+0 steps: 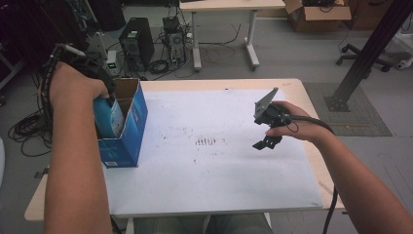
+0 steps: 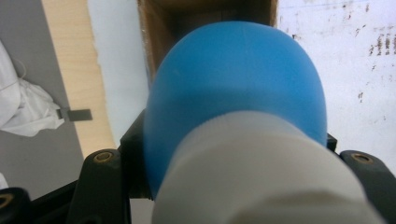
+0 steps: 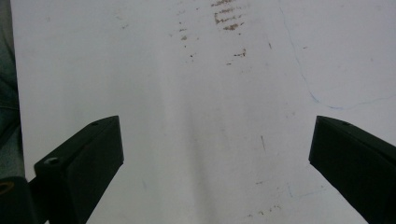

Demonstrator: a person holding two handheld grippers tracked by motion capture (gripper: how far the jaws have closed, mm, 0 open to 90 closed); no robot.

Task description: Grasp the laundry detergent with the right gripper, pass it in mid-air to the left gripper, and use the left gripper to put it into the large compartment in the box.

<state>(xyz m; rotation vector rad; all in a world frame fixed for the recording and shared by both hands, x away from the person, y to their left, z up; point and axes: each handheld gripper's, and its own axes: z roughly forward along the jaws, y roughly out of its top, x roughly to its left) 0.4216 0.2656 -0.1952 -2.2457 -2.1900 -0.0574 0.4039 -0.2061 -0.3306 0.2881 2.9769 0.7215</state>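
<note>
Between my left gripper's (image 1: 104,92) jaws: one bottle (image 2: 233,88), blue body, white cap toward the camera, clamped tight, hanging nose-down at the mouth of the box (image 1: 127,127) directly below. Item is, I think, partly inside already; my hand blocks the high view.
Risk: bottle catches the cardboard rim beneath the gripper and tips the box, or slips crooked if I let go too high.
Right gripper (image 1: 267,142): jaws wide apart, nothing held, idle over the sheet (image 3: 196,116).
</note>
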